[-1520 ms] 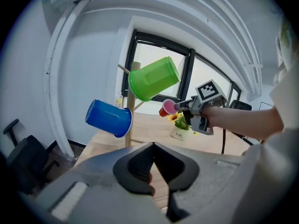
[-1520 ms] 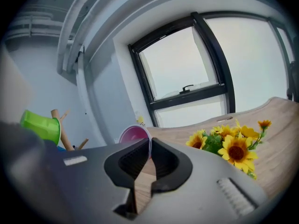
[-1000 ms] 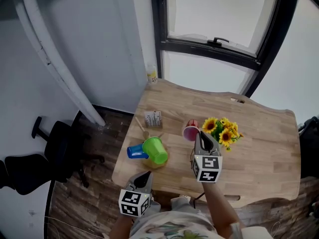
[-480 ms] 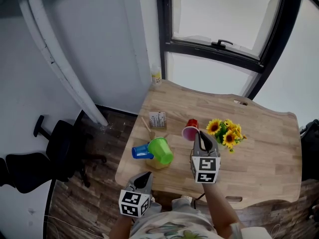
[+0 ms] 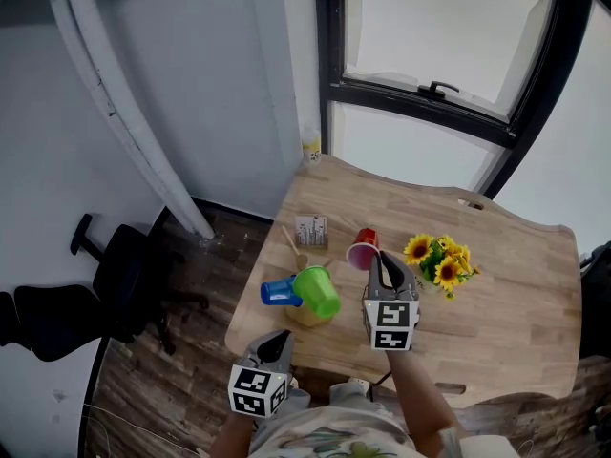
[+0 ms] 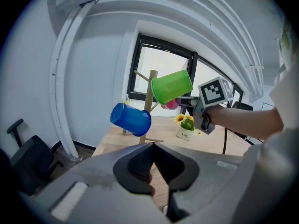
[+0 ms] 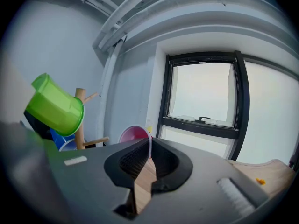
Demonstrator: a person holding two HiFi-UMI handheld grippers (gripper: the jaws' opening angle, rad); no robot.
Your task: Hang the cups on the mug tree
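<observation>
The wooden mug tree (image 5: 292, 243) stands near the table's left front corner, with a green cup (image 5: 318, 291) and a blue cup (image 5: 279, 292) hanging on its pegs. In the left gripper view the tree's pole (image 6: 150, 85) carries the green cup (image 6: 172, 86) and the blue cup (image 6: 131, 119). My right gripper (image 5: 380, 257) is shut on the rim of a pink cup (image 5: 364, 251), held just right of the tree. The right gripper view shows the right gripper (image 7: 150, 141) pinching the pink cup (image 7: 133, 134) beside the green cup (image 7: 55, 106). My left gripper (image 5: 280, 337) hangs shut and empty at the table's front edge.
A pot of sunflowers (image 5: 441, 260) stands right of the pink cup. A small printed card (image 5: 311, 229) sits behind the tree, and a yellow-capped bottle (image 5: 311, 147) at the far corner by the window. The wooden table (image 5: 496, 294) stretches right. An office chair (image 5: 105, 284) stands on the floor at left.
My right gripper has carried the pink cup a little leftward, closer to the mug tree. The left gripper has stayed put.
</observation>
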